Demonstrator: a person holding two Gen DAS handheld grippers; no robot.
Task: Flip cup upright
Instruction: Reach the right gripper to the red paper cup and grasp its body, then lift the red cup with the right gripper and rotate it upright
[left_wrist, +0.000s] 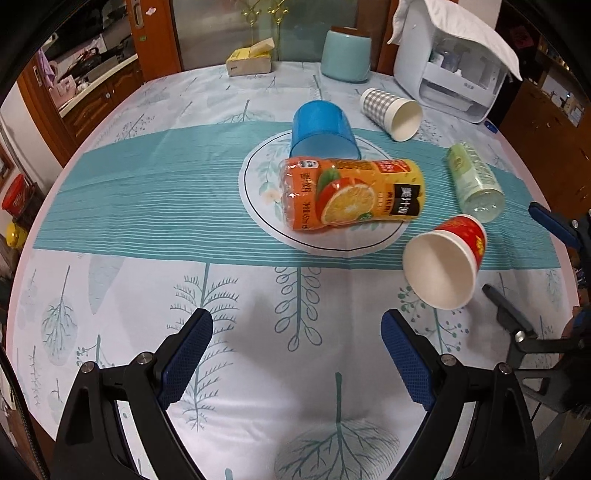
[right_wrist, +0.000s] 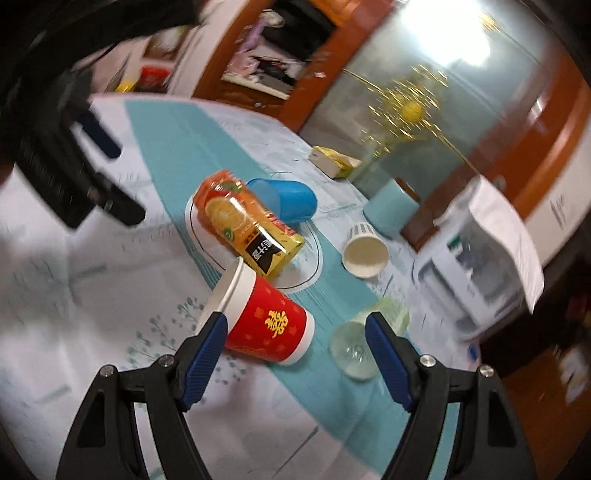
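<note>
A red paper cup (left_wrist: 448, 258) with a white inside lies on its side on the tablecloth, mouth toward my left gripper; it also shows in the right wrist view (right_wrist: 271, 323). A blue plastic cup (left_wrist: 321, 129) and a grey checked paper cup (left_wrist: 393, 110) also lie on their sides. My left gripper (left_wrist: 297, 325) is open and empty, above the cloth in front of the cups. My right gripper (right_wrist: 295, 321) is open, its fingers either side of the red cup's base end, not closed on it. It shows at the right edge of the left wrist view (left_wrist: 517, 269).
An orange juice bottle (left_wrist: 351, 192) lies on a round print in the cloth (left_wrist: 258, 206). A green clear bottle (left_wrist: 474, 181) lies beside the red cup. A light blue container (left_wrist: 345, 55), a yellow box (left_wrist: 249, 59) and a white appliance (left_wrist: 447, 66) stand at the back.
</note>
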